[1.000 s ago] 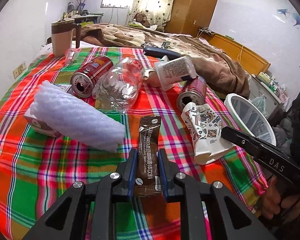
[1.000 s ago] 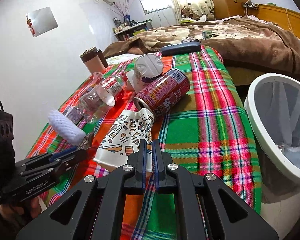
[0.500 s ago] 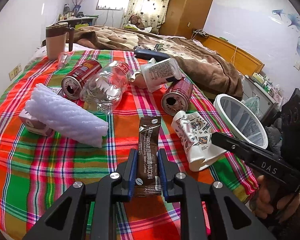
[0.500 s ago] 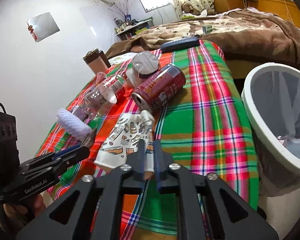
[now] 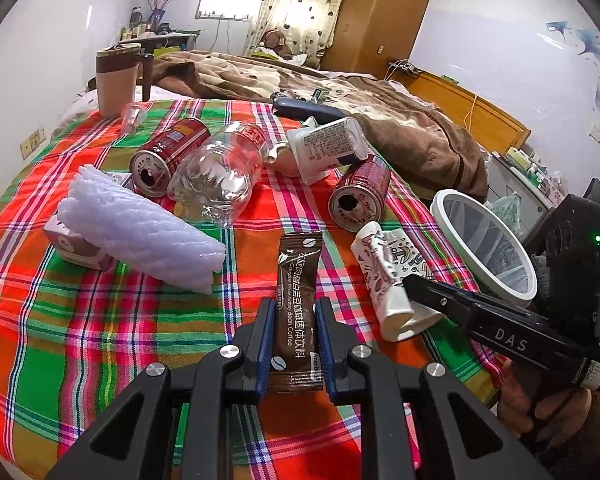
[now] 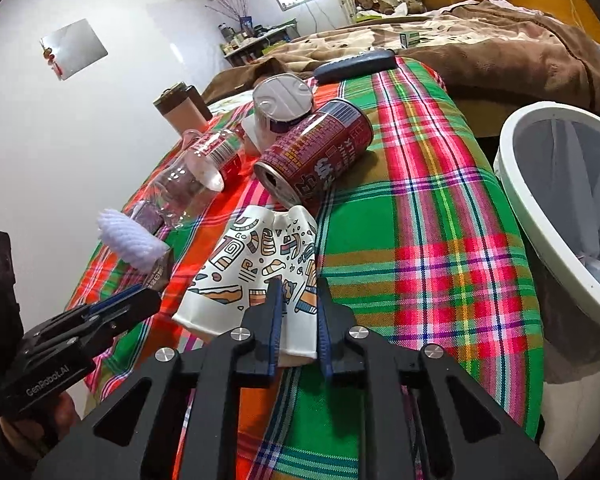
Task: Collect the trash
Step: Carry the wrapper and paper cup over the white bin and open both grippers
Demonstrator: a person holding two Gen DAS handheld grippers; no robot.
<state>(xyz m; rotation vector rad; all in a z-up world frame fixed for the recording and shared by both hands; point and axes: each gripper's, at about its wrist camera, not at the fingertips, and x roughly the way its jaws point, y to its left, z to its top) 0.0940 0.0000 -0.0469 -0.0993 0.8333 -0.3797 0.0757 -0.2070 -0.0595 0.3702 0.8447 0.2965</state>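
Note:
My left gripper [image 5: 294,304] is shut on a brown coffee sachet [image 5: 300,264], which sticks out forward over the plaid cloth [image 5: 100,320]. A crushed paper cup with a colourful pattern [image 6: 256,264] lies near the cloth's right edge. My right gripper [image 6: 299,284] has the cup's base between its pads, and its jaws are closing on it. The left wrist view shows the same cup [image 5: 380,268] with the right gripper [image 5: 410,282] at its near end. A white bin with a liner [image 6: 516,200] stands just off the cloth's right side.
Further back on the cloth lie two red cans [image 5: 168,156] [image 5: 360,196], a clear bottle [image 5: 220,172], a white foam sleeve [image 5: 140,232], a white container [image 5: 332,148] and a dark remote [image 5: 304,108]. A mug [image 5: 116,80] and a brown blanket [image 5: 412,140] sit behind.
The right jaws parted and came together again around the paper cup's base. The left gripper kept its hold on the sachet and barely shifted.

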